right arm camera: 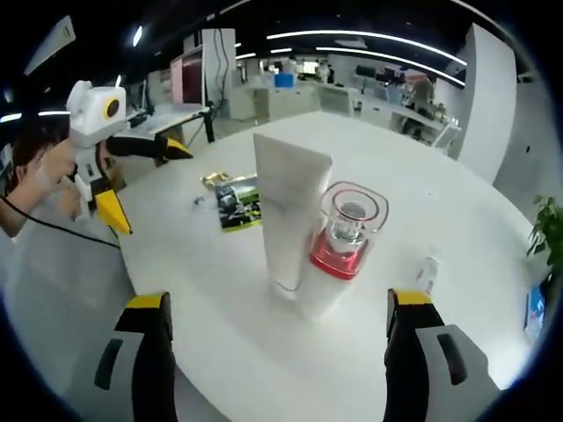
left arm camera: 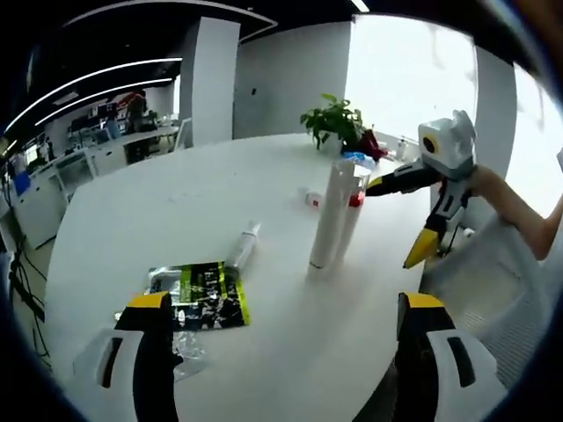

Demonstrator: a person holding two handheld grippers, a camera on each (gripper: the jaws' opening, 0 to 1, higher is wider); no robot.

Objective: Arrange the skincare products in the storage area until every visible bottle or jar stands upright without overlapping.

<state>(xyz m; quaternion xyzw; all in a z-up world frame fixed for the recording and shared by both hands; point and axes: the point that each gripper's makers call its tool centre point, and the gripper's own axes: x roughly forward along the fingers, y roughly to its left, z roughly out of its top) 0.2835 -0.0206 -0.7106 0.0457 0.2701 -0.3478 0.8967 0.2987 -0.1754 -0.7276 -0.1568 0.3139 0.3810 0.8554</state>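
A tall white tube stands upright near the table's edge. A clear bottle with a red base stands right against it. A small white tube lies flat on the table. A green and black packet lies flat too. My left gripper is open and short of the tall tube, with nothing between its jaws. My right gripper is open on the other side of the pair, also holding nothing.
The round white table carries a potted plant at its far side, with blue and red items beside it. A small white object lies past the tall tube. A white chair stands by the table edge.
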